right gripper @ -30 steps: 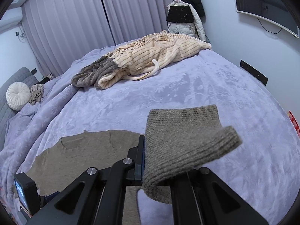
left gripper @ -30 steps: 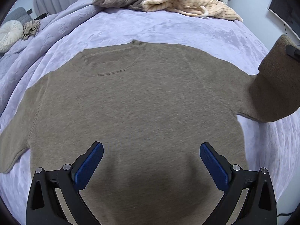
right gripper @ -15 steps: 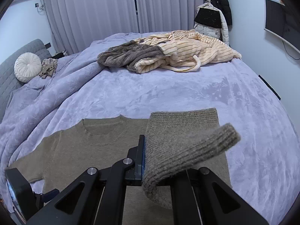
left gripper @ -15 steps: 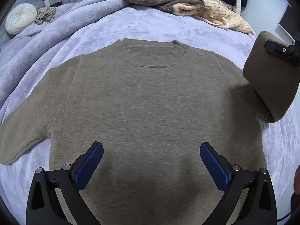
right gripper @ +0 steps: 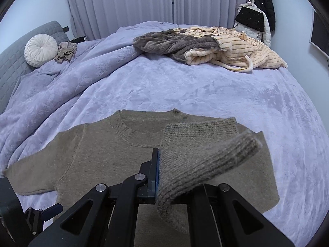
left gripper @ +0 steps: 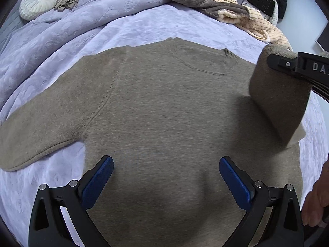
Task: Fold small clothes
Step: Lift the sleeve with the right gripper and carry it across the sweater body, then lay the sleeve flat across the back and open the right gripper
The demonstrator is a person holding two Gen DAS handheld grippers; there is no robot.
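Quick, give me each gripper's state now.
Left gripper: open, empty, over the brown knit sweater.
Right gripper: shut on the sweater's ribbed sleeve cuff.

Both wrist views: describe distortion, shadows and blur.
Left wrist view: fisheye bows the bed; soft shadows on the sweater beneath the lifted sleeve and open left gripper. Right wrist view: dark corners, sleeve cuff slightly soft in the right gripper.

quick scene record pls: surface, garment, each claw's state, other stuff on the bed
surface: bed with lilac blanket
garment: taupe sweater, flat, neckline away from cameras
right sleeve: lifted over the sweater's body
right claw: shut on right sleeve cuff
left claw: open, above the sweater's lower body, holding nothing
left sleeve: spread flat on blanket
other: pile of clothes, round white cushion
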